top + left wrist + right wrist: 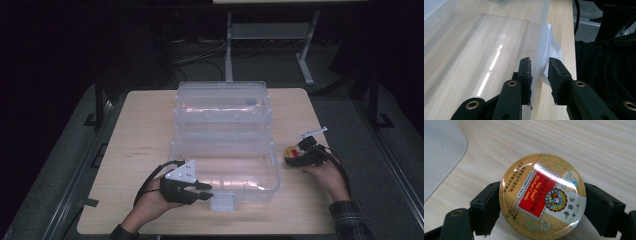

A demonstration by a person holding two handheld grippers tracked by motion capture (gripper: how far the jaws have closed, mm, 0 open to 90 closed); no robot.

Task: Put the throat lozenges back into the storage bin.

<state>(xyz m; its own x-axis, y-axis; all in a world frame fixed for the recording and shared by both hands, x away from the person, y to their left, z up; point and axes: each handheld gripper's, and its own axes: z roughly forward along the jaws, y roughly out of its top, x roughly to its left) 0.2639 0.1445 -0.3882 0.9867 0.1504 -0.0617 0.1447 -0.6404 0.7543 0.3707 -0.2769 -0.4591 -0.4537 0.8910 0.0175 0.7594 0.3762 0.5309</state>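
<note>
My left gripper [539,75] pinching the clear box [225,135] front wall, latch [554,48] just ahead | my right gripper [541,203] clamped on the candy tin [542,196], box off to its left

Left gripper [202,191] lies level, jaws narrowly parted; right gripper [291,156] stands clamped wide.

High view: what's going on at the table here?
A person works with a gripper in each hand at a wooden table. The left gripper has its jaws astride the front wall of a clear plastic box, by its latch; whether the pads press on it is unclear. The right gripper is shut on a round candy tin, held just right of the box, above the table. The box is open and looks empty.
</note>
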